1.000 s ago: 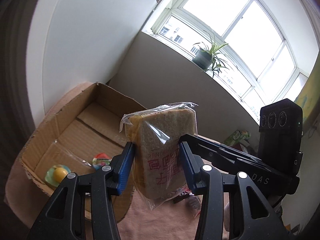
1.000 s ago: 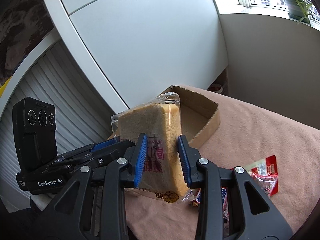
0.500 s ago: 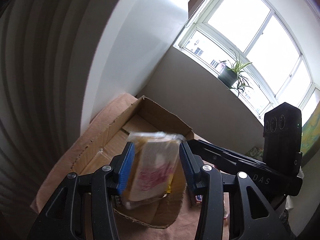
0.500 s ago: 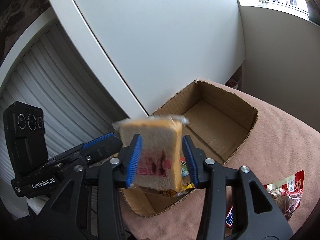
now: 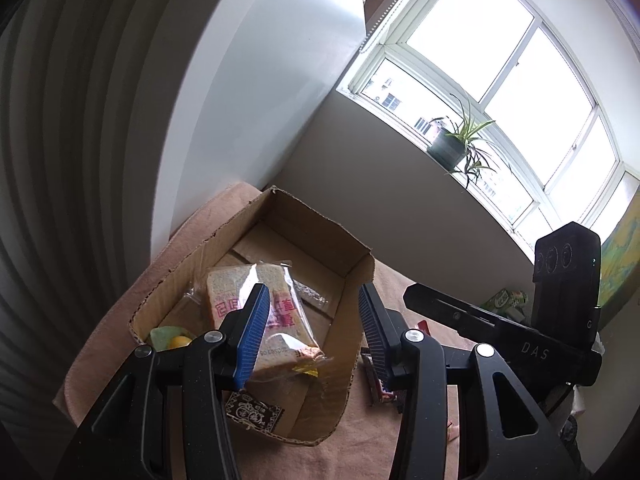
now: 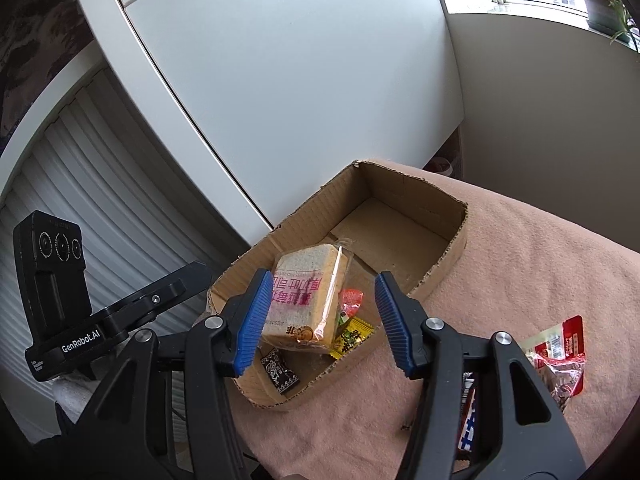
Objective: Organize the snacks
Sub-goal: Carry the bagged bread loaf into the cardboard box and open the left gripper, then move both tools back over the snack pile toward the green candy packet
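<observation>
Pink-clothed tabletop (image 6: 520, 264) under a bright window was the setting, cardboard box (image 6: 448, 256) at the wall edge. Left gripper (image 5: 310, 332) was seen spread wide, nothing held. Right gripper (image 6: 320, 316) likewise spread, empty. Bagged bread slice (image 6: 306, 296) was found inside the box, lying tilted on smaller packets, clear of both sets of pads. A black sachet (image 6: 280, 370) and a yellow one (image 6: 352, 338) were noted beneath and beside it. Outside the box, a red snack bag (image 6: 560, 360) and a striped bar (image 6: 470, 416) were left on the cloth. Step judged: release done, retreat due. Both grippers would best be lifted straight up, jaws kept wide, so the bread wrapper is not snagged or the box rim dragged. Red bag judged crinkly, to be pinched mid-body.
</observation>
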The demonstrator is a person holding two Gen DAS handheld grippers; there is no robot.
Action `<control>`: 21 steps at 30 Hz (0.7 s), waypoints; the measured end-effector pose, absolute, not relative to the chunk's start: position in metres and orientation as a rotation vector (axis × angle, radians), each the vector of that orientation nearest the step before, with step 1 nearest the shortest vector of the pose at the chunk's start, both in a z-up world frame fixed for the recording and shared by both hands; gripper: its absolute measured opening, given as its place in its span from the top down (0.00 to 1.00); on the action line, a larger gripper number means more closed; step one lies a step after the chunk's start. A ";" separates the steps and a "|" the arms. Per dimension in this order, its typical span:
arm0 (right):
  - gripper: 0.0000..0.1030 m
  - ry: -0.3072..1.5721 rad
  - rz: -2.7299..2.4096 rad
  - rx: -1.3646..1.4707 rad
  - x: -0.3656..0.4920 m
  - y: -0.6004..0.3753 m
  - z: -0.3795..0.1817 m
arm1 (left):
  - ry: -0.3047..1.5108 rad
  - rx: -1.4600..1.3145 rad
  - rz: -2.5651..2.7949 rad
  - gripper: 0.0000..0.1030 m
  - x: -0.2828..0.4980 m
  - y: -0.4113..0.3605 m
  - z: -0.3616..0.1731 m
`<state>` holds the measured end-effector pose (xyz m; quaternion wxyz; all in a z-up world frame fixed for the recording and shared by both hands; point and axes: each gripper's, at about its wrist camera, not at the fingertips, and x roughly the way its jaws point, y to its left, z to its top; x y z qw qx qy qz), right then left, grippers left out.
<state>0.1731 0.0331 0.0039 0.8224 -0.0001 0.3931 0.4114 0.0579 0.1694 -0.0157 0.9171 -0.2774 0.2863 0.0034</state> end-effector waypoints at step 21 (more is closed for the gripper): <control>0.37 0.806 0.538 0.061 0.131 -0.152 -0.013 | 0.742 -0.523 -0.182 0.57 0.056 0.077 -0.050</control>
